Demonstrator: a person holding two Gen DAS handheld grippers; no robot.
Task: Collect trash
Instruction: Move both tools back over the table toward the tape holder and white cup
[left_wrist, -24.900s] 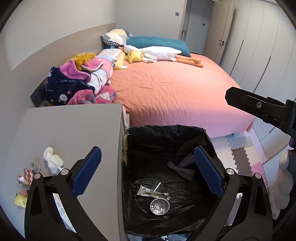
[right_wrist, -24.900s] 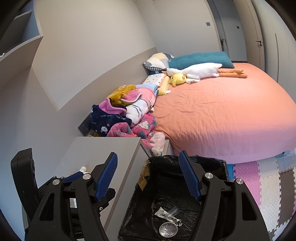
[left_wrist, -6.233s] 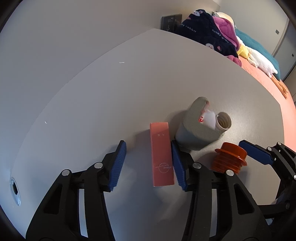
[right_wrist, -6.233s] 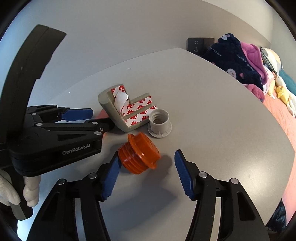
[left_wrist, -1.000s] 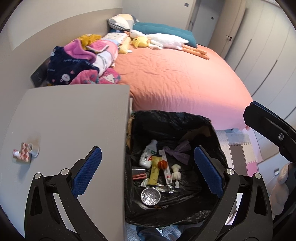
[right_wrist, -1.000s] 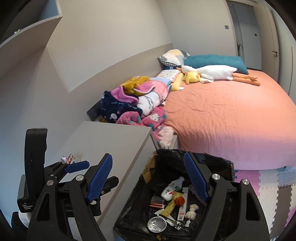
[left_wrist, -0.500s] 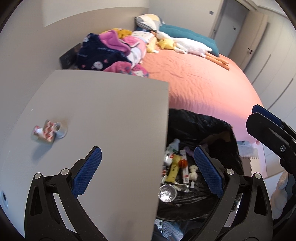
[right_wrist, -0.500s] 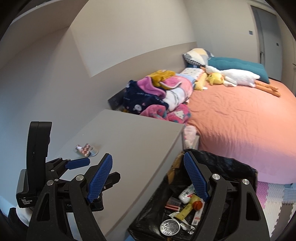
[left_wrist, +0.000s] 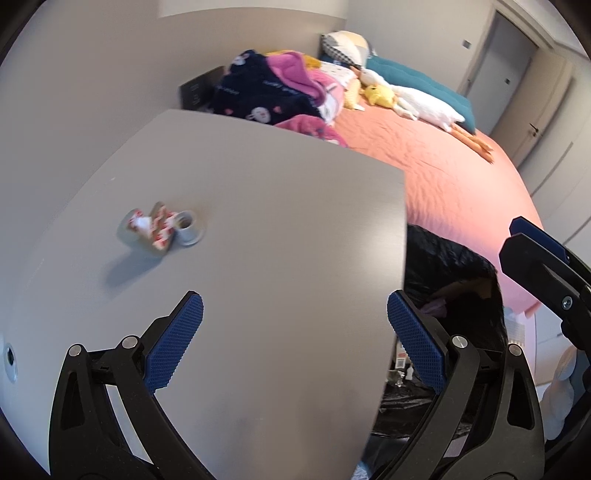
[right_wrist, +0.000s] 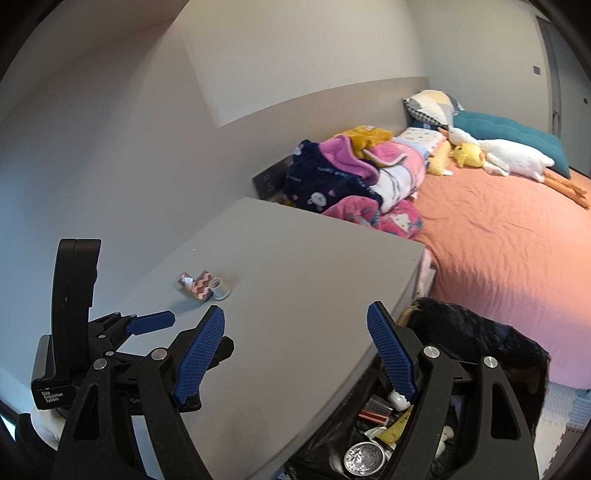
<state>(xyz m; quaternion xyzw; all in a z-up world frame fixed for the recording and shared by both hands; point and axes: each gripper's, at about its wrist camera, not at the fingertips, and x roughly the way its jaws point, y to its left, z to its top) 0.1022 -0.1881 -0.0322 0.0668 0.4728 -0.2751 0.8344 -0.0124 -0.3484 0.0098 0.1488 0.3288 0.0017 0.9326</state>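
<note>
- I am holding my left tongs (left_wrist: 293, 332) spread wide apart over the near part of the flat grey bench (left_wrist: 277, 221), gripping nothing between the blue ribbed pads (left_wrist: 173, 341).
- I am holding my right tongs (right_wrist: 295, 354) wide apart too and gripping nothing, hanging over the bench's right edge where it meets the bin.
- The grey L-shaped foam corner guard with red-and-white backing strips (left_wrist: 153, 227) is lying toward the left side of the bench, well clear of both tongs; in the right wrist view it (right_wrist: 194, 285) is sitting beyond my left tongs (right_wrist: 151, 321).
- The small grey threaded plastic collar (left_wrist: 186, 229) is standing upright, touching the right side of the corner guard.
- The bin lined with a black plastic bag (right_wrist: 480, 339) is sitting against the bench's right edge, below its top.
- Inside the bin a round crinkled silver foil cup (right_wrist: 364, 458), a yellow tube (right_wrist: 397, 428) and a flat red-edged packet (right_wrist: 375, 410) are lying together.
- The bed with the salmon-pink cover (right_wrist: 517, 236) is lying beyond the bin, and a heap of pink and navy blankets (right_wrist: 351, 181) is sitting past the bench's far edge.
</note>
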